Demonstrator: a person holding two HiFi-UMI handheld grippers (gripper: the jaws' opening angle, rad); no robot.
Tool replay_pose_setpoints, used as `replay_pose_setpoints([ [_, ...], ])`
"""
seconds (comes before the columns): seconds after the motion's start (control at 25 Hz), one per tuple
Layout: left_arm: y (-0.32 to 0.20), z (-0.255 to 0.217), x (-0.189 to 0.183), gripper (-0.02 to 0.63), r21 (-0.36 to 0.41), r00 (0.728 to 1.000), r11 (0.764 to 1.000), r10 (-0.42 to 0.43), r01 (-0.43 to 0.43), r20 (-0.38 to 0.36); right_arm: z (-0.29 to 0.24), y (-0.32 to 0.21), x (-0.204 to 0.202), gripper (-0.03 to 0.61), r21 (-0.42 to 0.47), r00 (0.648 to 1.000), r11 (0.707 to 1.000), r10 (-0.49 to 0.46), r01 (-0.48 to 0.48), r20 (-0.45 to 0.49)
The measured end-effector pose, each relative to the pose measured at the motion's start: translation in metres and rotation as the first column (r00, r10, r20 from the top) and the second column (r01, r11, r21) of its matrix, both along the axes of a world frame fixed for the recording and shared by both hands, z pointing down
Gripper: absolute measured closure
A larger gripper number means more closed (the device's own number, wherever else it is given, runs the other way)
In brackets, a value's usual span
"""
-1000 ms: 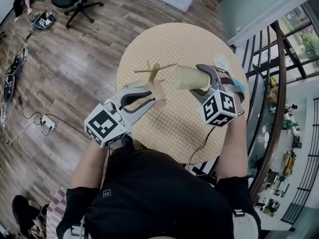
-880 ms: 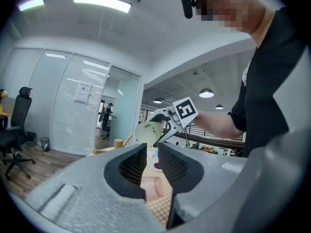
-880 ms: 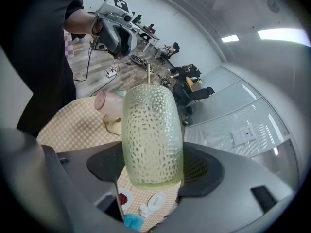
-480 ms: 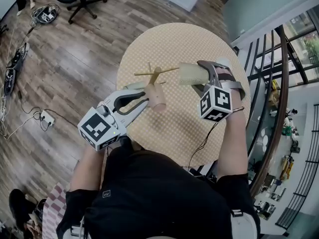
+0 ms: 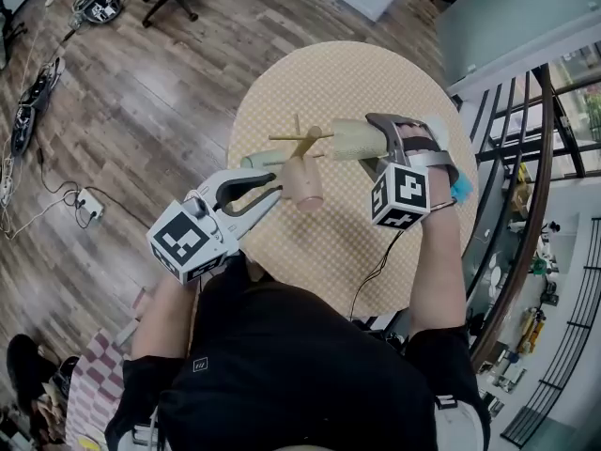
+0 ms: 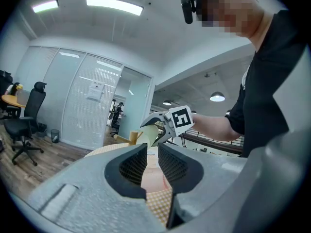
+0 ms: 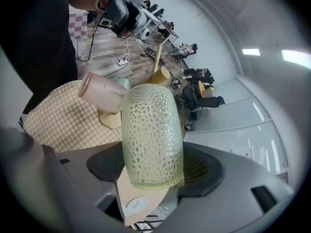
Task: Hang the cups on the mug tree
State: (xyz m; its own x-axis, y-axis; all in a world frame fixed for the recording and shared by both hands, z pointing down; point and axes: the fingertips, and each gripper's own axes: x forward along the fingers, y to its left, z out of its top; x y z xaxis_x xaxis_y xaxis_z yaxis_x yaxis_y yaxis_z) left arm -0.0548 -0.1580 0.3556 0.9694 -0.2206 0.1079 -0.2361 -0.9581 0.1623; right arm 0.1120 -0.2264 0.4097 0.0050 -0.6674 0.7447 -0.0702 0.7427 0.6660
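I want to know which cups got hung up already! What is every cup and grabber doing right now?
Right gripper: shut on the yellow cup, held up in the air.
Left gripper: jaws a little apart, empty.
Pink cup: hanging tilted on the mug tree.
Mug tree: standing upright on the table.
Green cup: by the tree, mostly hidden; can't tell if it hangs.

Bright, even office light; strong fisheye.
Ceiling strips (image 6: 114, 6) glow softly, shadows stay faint, frame edges bend and blacken; green cup (image 7: 150, 135) sharp, foreground around it soft.
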Motion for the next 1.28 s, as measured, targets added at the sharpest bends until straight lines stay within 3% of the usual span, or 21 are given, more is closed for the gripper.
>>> replay_pose_setpoints([
  [0.4, -0.002, 0.008, -0.006, 0.541, -0.018, 1.0, 1.0, -0.014, 0.014, 0.008, 0.01, -0.007, -0.014, 0.238, -0.002, 0.998, 0.999, -0.046, 0.046, -0.034],
  [0.88, -0.002, 0.017, -0.013, 0.541, -0.036, 1.0, 0.999, -0.022, 0.023, 0.022, 0.011, -0.02, -0.014, 0.236, 0.037, 0.975, 0.992, -0.11, 0.119, -0.193],
  [1.28, -0.001, 0.019, -0.012, 0.541, -0.044, 1.0, 0.999, -0.019, 0.02, 0.022, 0.01, -0.019, -0.014, 0.236, 0.052, 0.975, 0.993, -0.092, 0.104, -0.2],
])
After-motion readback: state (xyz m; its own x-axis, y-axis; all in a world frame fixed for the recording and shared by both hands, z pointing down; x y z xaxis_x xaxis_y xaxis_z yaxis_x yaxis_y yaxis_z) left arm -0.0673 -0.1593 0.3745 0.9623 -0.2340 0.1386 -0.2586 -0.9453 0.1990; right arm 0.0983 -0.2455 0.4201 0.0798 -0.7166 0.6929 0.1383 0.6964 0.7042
